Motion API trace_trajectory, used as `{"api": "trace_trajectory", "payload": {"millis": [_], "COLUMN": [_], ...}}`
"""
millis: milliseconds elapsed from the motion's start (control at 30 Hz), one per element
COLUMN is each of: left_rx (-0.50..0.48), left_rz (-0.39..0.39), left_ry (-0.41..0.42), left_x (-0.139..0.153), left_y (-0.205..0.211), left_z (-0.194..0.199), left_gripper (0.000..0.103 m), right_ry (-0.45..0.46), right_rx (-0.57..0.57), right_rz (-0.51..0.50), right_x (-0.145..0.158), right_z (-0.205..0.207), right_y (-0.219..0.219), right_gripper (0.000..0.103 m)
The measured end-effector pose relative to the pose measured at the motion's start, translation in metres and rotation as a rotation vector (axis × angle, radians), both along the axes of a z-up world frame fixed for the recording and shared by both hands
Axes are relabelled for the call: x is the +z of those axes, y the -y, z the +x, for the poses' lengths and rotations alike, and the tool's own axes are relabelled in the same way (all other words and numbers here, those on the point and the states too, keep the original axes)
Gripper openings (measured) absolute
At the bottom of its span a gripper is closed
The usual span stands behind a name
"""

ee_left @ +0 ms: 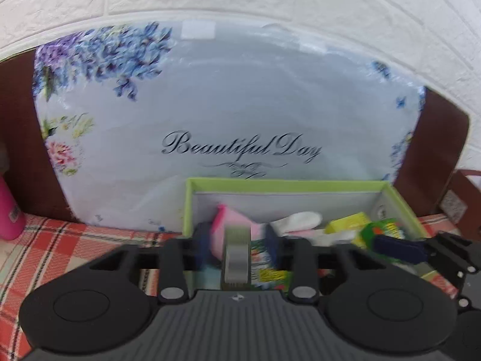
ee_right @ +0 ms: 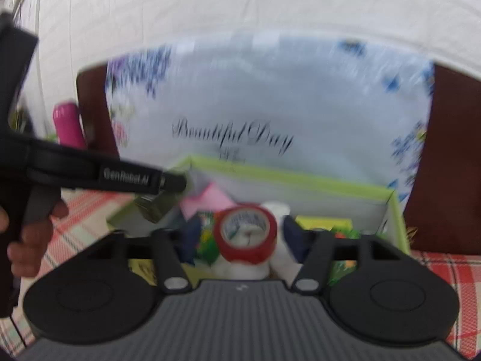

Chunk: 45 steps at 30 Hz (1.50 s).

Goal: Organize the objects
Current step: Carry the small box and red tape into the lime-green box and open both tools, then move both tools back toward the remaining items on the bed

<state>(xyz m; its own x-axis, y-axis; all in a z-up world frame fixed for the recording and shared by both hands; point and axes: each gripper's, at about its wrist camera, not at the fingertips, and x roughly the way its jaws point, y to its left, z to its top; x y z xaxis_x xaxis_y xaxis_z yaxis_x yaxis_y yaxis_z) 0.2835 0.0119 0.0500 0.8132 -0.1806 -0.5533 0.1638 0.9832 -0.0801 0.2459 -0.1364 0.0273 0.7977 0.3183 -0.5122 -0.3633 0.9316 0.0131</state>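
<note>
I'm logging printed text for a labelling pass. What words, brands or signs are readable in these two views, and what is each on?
"Beautiful Day": script on the floral pillow, behind the green box.
"GenRobot.AI": on the side of the left gripper, seen from the right wrist view.
Print inside the red tape roll held by the right gripper: too blurred.
Print on the colourful packets in the box: too blurred.
</note>
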Motion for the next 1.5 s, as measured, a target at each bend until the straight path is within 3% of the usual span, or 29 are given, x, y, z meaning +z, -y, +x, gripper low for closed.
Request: {"api": "trace_trajectory", "payload": {"millis": [33,100,200,600,767,1167,1500], "left_rx": [0.019,0.021,0.042,0.043,0.072,0.066,0.084], "left_rz": [-0.001,-0.024,-0.037,-0.031,-0.030,-0.107,-0.100], "left_ry": [0.015,0.045,0.036,0.075,0.083,-0.052,-0.108], "left_x": [-0.003,-0.005,-0.004,0.044,0.047,0.011,-0.009], "left_y": [-0.002,-0.007,-0.012,0.007,0.015,0.021,0.013], "left_z": [-0.004,-0.014,-0.026,-0.109,-0.153,-0.202,-0.214], "left_gripper": [0.080,0.080,0.080,0.081,0.081,0.082,0.082], "right_ry": [0.028,0.067,0.085,0.192,0.211,0.181,0.087], "right_rx": [-0.008,-0.022,-0.034,-0.050,-0.075,-0.158,-0.209], "right_rz": [-0.001,0.003,0.018,0.132,0.168,0.208,0.186], "right_x": [-0.004,-0.008,-0.008,0.051,0.060,0.043,0.008], "right_z": [-0.005,-0.014,-0.025,-0.103,-0.146,-0.208,-0.223], "right_y": [0.001,0.005,0.010,0.044,0.064,0.094,0.099], "right_gripper": [0.079,0.090,0.097,0.103,0.103,0.103,0.103]}}
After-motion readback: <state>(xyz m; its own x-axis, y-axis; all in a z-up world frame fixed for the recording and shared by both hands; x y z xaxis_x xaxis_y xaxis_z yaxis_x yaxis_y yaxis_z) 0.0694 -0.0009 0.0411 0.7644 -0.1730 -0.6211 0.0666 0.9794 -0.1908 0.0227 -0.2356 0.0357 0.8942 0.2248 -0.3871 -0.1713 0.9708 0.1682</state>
